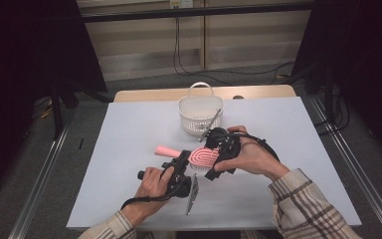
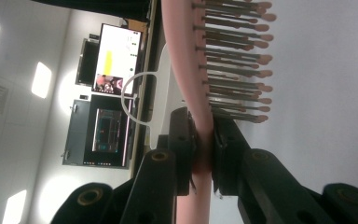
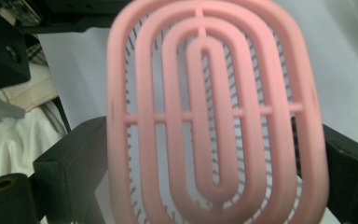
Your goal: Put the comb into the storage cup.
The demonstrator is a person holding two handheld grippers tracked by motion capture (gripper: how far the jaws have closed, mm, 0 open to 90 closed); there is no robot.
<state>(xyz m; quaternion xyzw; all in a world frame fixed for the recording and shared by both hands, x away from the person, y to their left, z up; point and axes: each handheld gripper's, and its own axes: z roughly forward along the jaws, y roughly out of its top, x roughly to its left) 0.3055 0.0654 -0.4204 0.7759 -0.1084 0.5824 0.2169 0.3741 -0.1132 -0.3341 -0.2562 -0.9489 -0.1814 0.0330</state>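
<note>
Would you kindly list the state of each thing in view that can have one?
pink hairbrush: lifted above the table, bristles down, clamped at its neck
left gripper: shut on the brush's neck
right gripper: jaws wide, flanking the brush head
white basket: upright, a thin utensil leaning at its rim

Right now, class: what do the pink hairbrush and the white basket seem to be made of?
Pink hairbrush: probably moulded plastic, matte; smooth, evenly coloured vented ribs and thin bristles with rounded tips. White basket: likely plastic too, slightly glossy; perforated walls and a thin hoop handle.
</note>
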